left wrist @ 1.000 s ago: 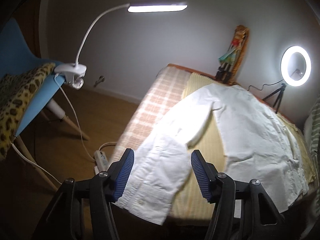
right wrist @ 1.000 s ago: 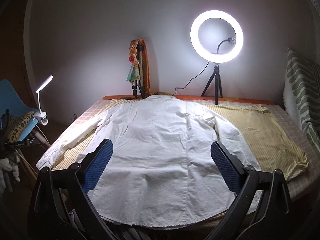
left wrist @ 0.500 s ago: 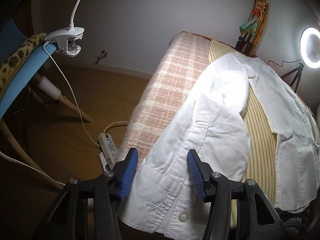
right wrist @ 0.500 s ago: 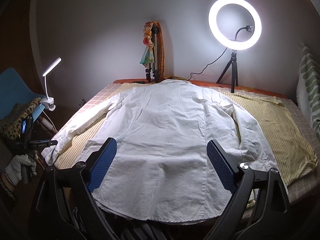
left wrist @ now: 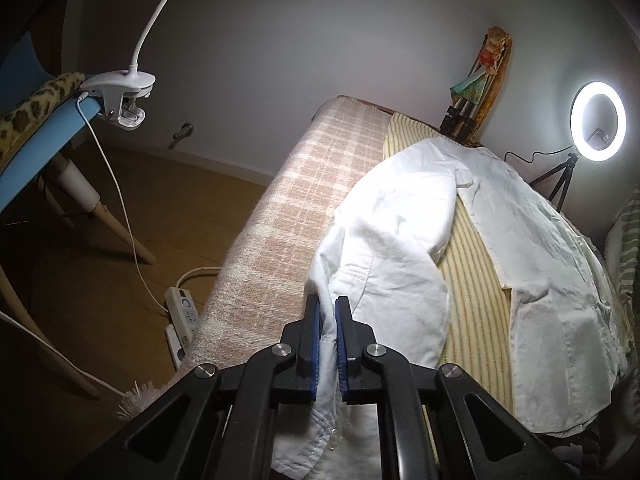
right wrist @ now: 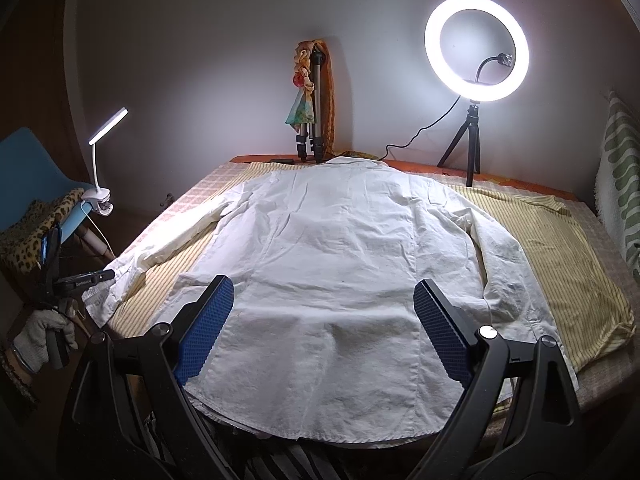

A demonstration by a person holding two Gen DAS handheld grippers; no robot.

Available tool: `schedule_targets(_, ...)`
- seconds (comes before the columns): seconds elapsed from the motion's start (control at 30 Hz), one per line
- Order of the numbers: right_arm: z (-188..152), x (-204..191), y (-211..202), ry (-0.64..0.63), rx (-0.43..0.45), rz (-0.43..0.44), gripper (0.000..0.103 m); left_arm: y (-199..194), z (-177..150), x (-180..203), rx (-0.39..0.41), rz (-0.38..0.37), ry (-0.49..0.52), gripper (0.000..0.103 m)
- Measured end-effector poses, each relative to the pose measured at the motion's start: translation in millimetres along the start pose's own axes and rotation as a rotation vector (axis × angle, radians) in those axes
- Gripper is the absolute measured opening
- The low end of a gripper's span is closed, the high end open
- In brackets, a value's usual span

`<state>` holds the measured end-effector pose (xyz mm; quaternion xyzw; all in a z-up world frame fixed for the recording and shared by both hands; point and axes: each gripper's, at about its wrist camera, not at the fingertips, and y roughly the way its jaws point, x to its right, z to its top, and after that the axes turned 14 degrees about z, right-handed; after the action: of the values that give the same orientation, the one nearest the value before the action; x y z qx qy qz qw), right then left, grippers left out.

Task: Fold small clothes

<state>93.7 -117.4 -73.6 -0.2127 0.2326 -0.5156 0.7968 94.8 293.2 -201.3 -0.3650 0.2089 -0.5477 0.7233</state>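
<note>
Two grippers noted: left gripper [left wrist: 328, 344] jaws clamped on cuff of white shirt [right wrist: 332, 280] spread back-up on bed [left wrist: 288, 216], right gripper [right wrist: 324, 320] jaws wide, empty; thin pinch judged liable to slip if lifted.

1. No text, label, brand, number or sign is showing legibly in either view.
2. A short line of pale lettering is running along the black bar of the left gripper [right wrist: 85, 280] in the right wrist view, but it is appearing too small and blurred to read.
</note>
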Motion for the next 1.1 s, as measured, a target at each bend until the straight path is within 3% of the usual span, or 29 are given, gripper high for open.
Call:
schedule_targets(0.23, -3, 9, 0, 0.043, -0.016, 0.026, 0.094, -40, 14, 31, 0.093, -0.107, -0.002, 0.003)
schedule_targets(0.37, -6, 16, 7, 0.08, -0.03, 0.067, 0.093, -58, 20, 62, 0.136, -0.159, 0.06, 0.003)
schedule_targets(0.57, -21, 41, 35, 0.203, -0.105, 0.147, 0.063, -80, 19, 119, 0.173, -0.256, 0.167, 0.003)
schedule_targets(0.67, -32, 58, 50, 0.303, -0.142, 0.196, 0.055, -87, 4, 156, 0.168, -0.285, 0.29, 0.003)
schedule_targets(0.8, -40, 79, 68, 0.409, -0.174, 0.24, 0.051, -85, -29, 192, 0.141, -0.266, 0.473, 0.003)
schedule_targets(0.97, -36, 82, 85, 0.408, -0.206, 0.277, 0.051, -77, -50, 202, 0.088, -0.283, 0.53, 0.004)
schedule_targets(1.07, -31, 76, 97, 0.392, -0.223, 0.297, 0.052, -79, -52, 206, 0.076, -0.279, 0.562, 0.018)
schedule_targets(1.1, -29, 74, 100, 0.387, -0.229, 0.308, 0.052, -82, -54, 207, 0.075, -0.274, 0.564, 0.034)
